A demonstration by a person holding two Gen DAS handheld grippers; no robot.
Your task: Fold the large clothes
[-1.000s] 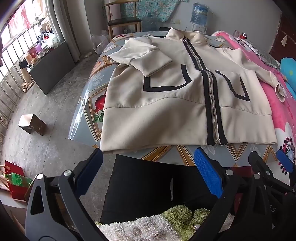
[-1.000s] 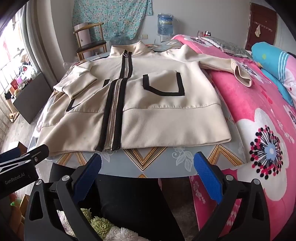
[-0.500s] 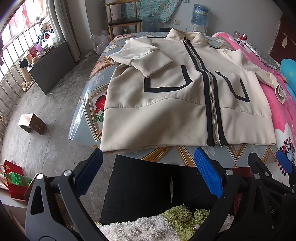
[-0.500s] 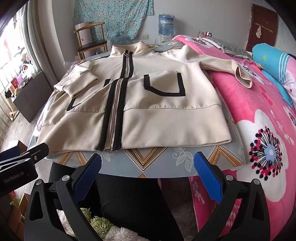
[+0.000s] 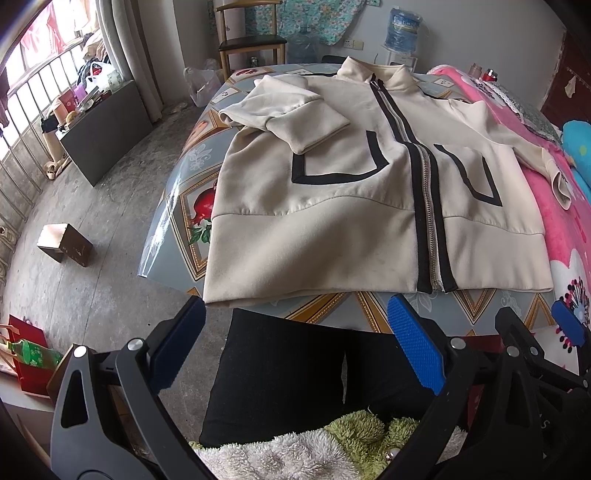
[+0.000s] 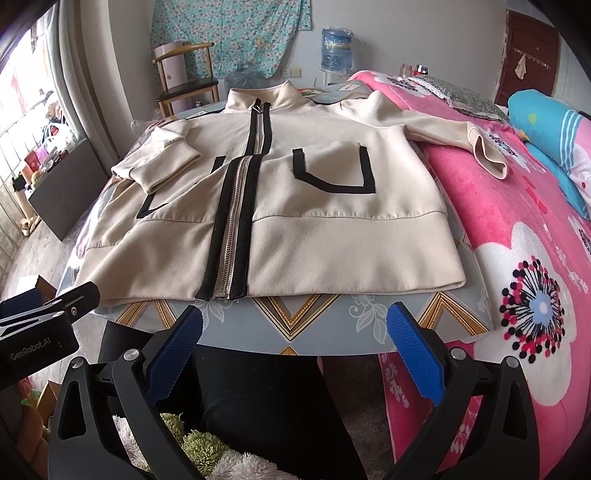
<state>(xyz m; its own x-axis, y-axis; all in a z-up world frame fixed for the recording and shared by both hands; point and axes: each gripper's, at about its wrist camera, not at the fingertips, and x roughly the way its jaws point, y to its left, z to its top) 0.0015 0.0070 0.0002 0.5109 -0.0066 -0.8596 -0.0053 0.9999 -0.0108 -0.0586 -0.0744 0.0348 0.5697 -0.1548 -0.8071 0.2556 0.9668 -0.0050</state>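
Jacket [image 6: 295,206] flat, zipped, front-up on table [image 6: 332,325], one sleeve folded in, other sleeve [image 6: 461,136] trailing onto pink blanket [image 6: 517,229]; left gripper [image 5: 295,350] and right gripper [image 6: 295,350] wide open, empty, short of hem; next: pinch far cuff, fold across chest squarely.

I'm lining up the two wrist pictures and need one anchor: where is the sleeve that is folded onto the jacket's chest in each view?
Left wrist view: the folded sleeve lies upper middle, left of the zipper, cuff pointing right.
Right wrist view: the folded sleeve lies at middle left, again left of the zipper.
Shared landmark: the water bottle behind the collar.
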